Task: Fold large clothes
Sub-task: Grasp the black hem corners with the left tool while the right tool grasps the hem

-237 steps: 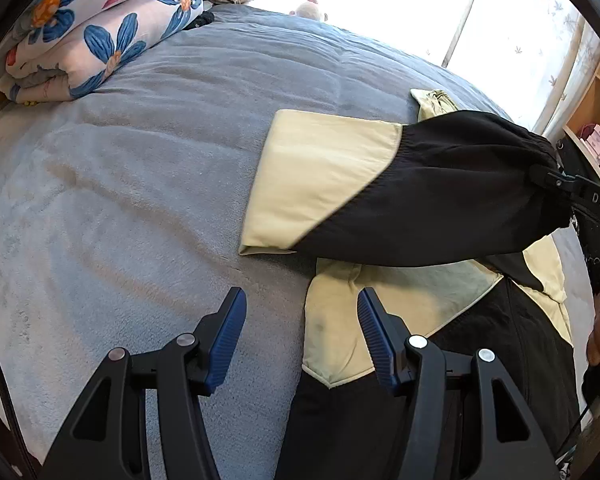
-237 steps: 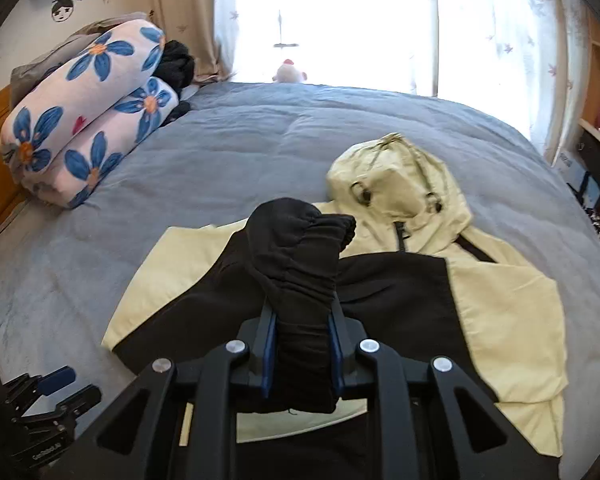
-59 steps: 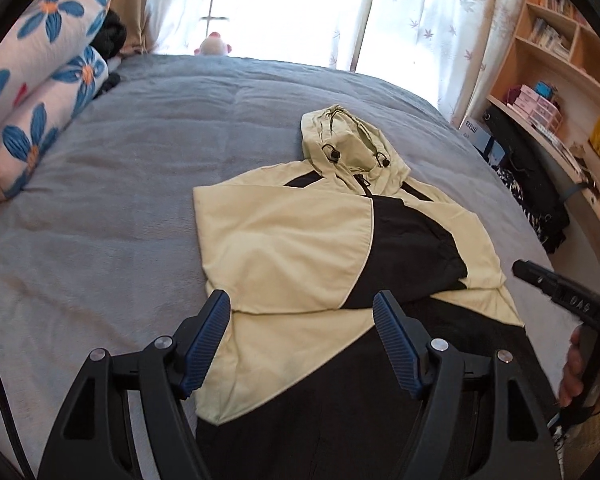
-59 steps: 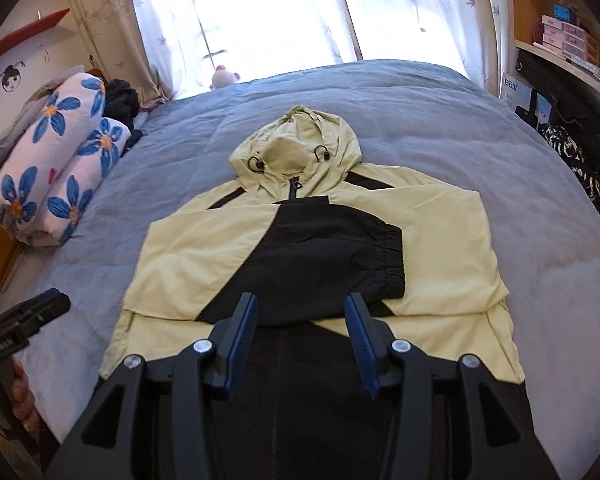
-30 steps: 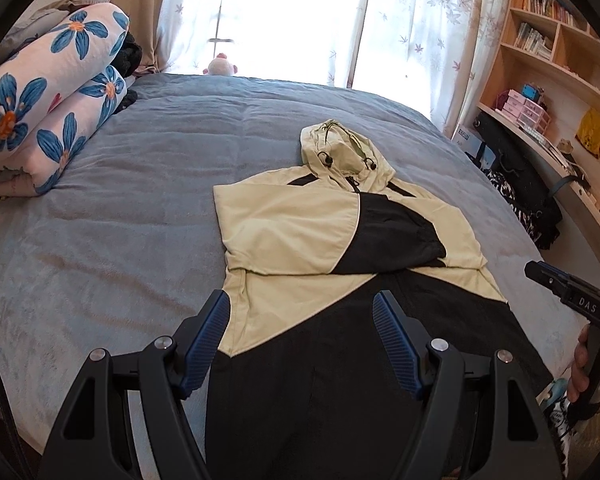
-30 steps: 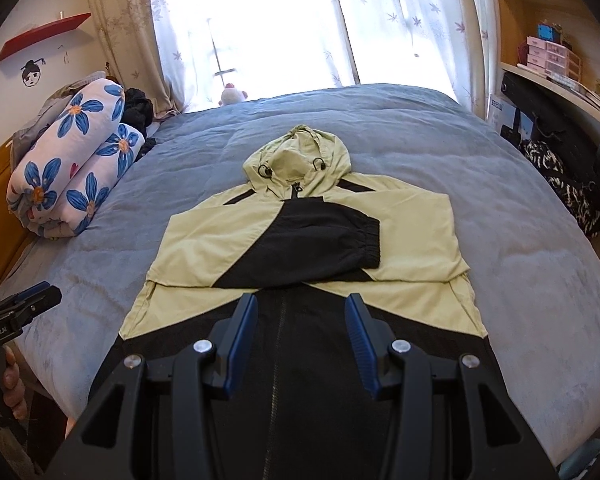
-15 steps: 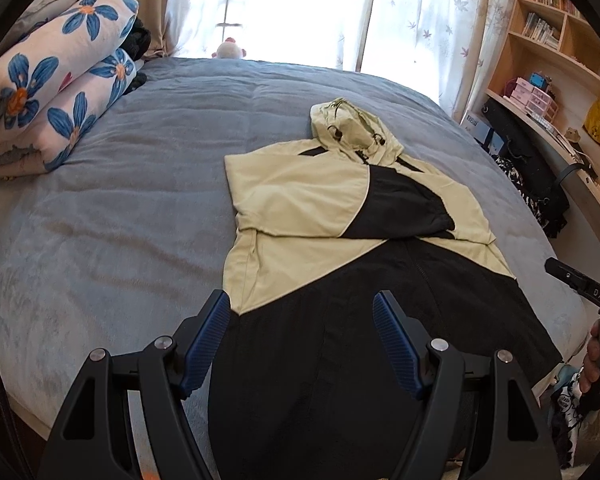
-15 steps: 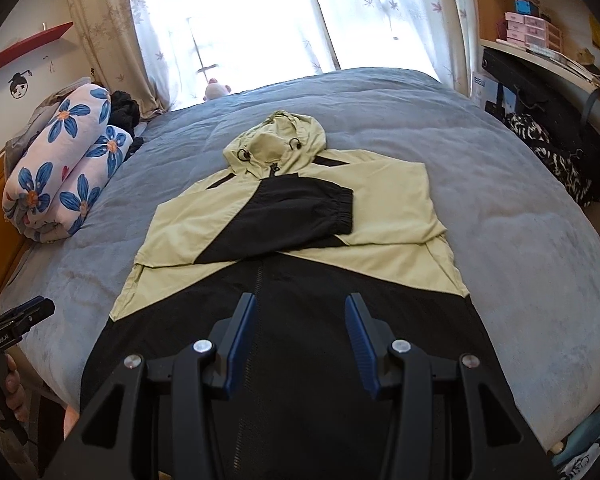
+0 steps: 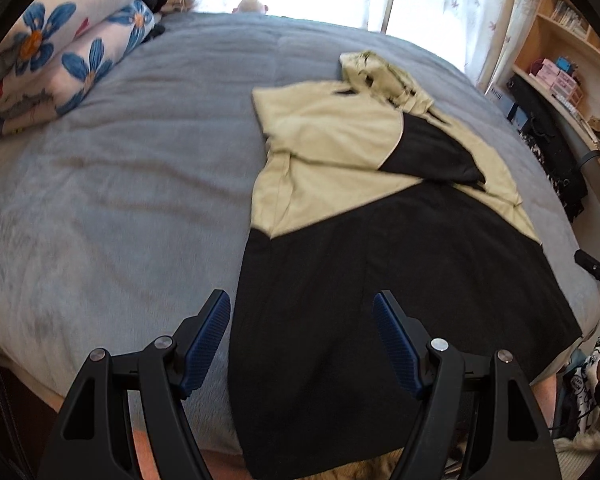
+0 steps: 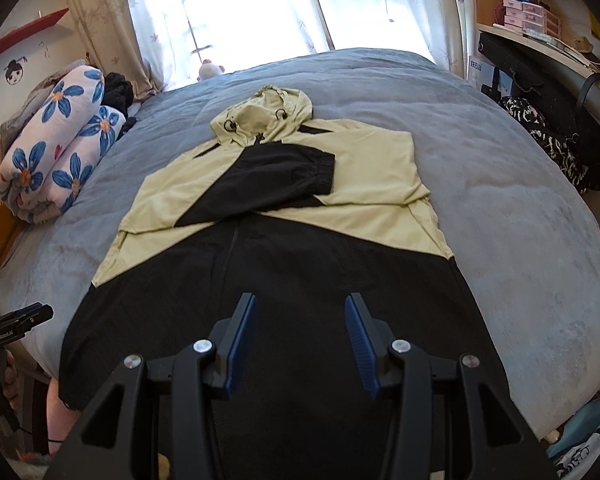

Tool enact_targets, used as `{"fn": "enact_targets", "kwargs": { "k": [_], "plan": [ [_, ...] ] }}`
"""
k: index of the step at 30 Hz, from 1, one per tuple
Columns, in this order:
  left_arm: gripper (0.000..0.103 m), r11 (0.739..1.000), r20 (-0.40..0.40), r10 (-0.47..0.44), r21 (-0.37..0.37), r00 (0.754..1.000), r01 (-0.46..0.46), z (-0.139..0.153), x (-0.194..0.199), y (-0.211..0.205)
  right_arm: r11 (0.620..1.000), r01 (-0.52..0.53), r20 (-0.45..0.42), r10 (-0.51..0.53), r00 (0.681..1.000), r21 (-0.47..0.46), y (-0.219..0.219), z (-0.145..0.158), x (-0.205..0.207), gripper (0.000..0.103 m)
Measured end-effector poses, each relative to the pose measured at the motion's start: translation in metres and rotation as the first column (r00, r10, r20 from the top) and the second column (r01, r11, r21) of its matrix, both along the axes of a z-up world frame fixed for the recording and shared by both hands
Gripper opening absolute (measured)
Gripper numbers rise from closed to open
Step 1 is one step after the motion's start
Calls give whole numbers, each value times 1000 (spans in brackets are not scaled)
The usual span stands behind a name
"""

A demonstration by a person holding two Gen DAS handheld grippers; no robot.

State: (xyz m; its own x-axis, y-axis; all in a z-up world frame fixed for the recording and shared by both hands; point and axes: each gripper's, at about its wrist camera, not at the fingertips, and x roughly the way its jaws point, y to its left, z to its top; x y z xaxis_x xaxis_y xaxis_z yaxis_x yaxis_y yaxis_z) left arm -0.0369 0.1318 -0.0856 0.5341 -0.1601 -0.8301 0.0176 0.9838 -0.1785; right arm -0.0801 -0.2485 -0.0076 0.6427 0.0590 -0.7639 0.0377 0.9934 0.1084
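Note:
A pale-yellow and black hooded jacket [image 10: 284, 248] lies flat on the grey bed [image 10: 520, 216], hood away from me, hem hanging over the near edge. Both sleeves are folded across its chest, the black cuff [image 10: 320, 168] on top. In the left wrist view the jacket [image 9: 380, 248] fills the right half. My left gripper [image 9: 302, 310] hovers open above the hem's left corner, nothing between its blue pads. My right gripper [image 10: 300, 312] is open above the middle of the black lower part, empty. Each view shows the other gripper at its edge, the right one [image 9: 596, 270] and the left one [image 10: 16, 324].
A rolled flower-print quilt [image 10: 56, 152] lies at the bed's far left, dark clothes beside it. A small plush toy [image 10: 210, 68] sits by the bright curtained window. Shelves and a desk with boxes [image 10: 532, 12] and dark bags [image 10: 552, 136] stand on the right.
Both grippers have sunk toward the jacket's hem, so its black lower part looks bigger. The left has tilted further down. The jacket has not moved and the jaws keep their width.

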Motion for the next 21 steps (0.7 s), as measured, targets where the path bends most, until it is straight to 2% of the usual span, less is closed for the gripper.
{"fn": "enact_targets", "kwargs": {
  "k": [7,11,15,21],
  "plan": [
    [72,999,-63,-16,-32,998,14,-27,-7,8,1000,10,-46,-11,999,-14,-14,-18,-11,46],
    [72,997,-107,-24,-74,994,16,-42,-11,16,1000,10,-72,-11,997,-11,-21,-25,-16,46],
    [72,993,-133,-18,-114,991,3,-54,-15,26,1000,5,-74,-5,997,-6,-26,-31,-25,46],
    [72,987,-145,3,-159,989,-27,-66,-19,33,1000,18,-124,-17,992,3,-40,-48,-29,46]
  ]
}}
